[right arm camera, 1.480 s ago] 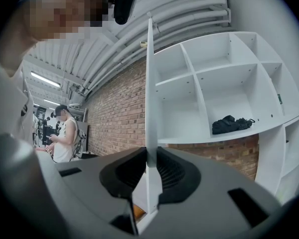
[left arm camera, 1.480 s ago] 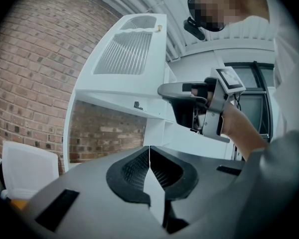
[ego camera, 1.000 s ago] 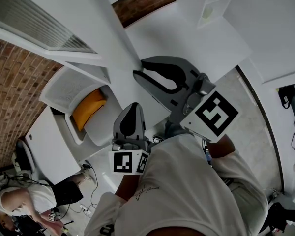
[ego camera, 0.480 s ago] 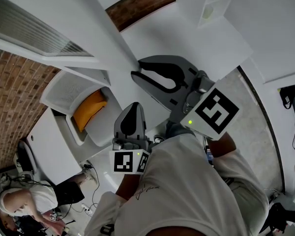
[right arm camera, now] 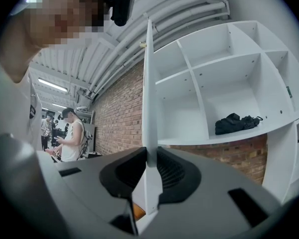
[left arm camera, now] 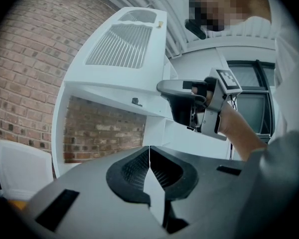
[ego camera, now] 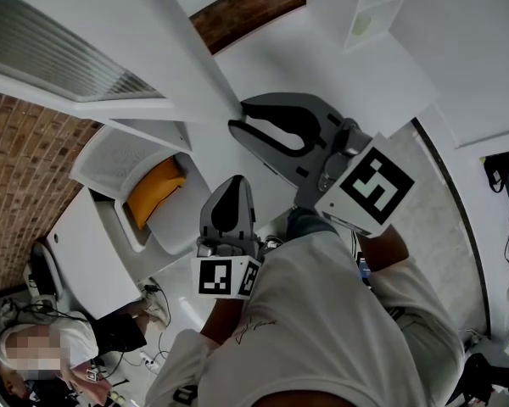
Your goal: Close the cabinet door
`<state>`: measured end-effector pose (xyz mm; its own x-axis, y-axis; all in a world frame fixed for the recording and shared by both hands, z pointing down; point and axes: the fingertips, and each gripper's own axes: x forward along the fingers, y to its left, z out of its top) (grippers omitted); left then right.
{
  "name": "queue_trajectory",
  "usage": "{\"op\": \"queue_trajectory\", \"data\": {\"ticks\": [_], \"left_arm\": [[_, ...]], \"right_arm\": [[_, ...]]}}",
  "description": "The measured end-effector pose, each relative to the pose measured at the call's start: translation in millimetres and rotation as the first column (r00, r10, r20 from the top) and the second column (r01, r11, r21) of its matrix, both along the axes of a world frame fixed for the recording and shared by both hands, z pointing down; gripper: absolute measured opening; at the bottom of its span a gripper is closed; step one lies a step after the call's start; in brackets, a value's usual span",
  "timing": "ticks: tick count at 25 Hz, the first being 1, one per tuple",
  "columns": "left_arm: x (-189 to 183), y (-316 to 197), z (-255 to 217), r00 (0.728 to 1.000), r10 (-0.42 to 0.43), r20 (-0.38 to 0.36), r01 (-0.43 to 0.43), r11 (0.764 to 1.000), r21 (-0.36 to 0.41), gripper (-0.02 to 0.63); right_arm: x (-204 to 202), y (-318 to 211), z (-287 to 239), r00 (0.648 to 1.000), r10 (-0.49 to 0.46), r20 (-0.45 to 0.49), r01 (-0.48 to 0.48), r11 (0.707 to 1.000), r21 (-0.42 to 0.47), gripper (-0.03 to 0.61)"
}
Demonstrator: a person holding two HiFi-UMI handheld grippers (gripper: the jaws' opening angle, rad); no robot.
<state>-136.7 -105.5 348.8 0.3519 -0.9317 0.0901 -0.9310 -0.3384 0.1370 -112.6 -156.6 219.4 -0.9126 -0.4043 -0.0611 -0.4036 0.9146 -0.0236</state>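
Observation:
The white cabinet door [right arm camera: 148, 83] stands edge-on in the right gripper view. My right gripper [right arm camera: 148, 171] is shut on its thin edge. In the head view the door [ego camera: 195, 41] runs down from the top to my right gripper [ego camera: 237, 119], which holds it at the tips. The open white cabinet [right arm camera: 224, 78] with its shelves lies to the right of the door. My left gripper [ego camera: 232, 185] hangs lower and to the left with its jaws shut and nothing between them. In the left gripper view, that gripper [left arm camera: 149, 156] points toward the right gripper [left arm camera: 204, 103].
A black bundle [right arm camera: 235, 123] lies on a cabinet shelf. A white vented panel [left arm camera: 120, 46] and brick wall [left arm camera: 30, 68] are on the left. A yellow thing [ego camera: 153, 186] sits in a white bin below. A person [right arm camera: 72, 136] stands farther off by the brick wall.
Almost nothing: the right gripper stays clamped on the door edge, the left stays shut, and the head view has shifted very slightly.

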Motion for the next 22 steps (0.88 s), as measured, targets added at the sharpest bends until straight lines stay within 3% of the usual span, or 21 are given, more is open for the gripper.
{"op": "queue_trajectory", "data": {"ticks": [22], "left_arm": [[12,-32,-4,1.0,0.023,-0.021,-0.023,1.0,0.019,0.017]], "right_arm": [[4,-33,3,0.999,-0.034,-0.034,0.035,0.999,0.026,0.075]]}}
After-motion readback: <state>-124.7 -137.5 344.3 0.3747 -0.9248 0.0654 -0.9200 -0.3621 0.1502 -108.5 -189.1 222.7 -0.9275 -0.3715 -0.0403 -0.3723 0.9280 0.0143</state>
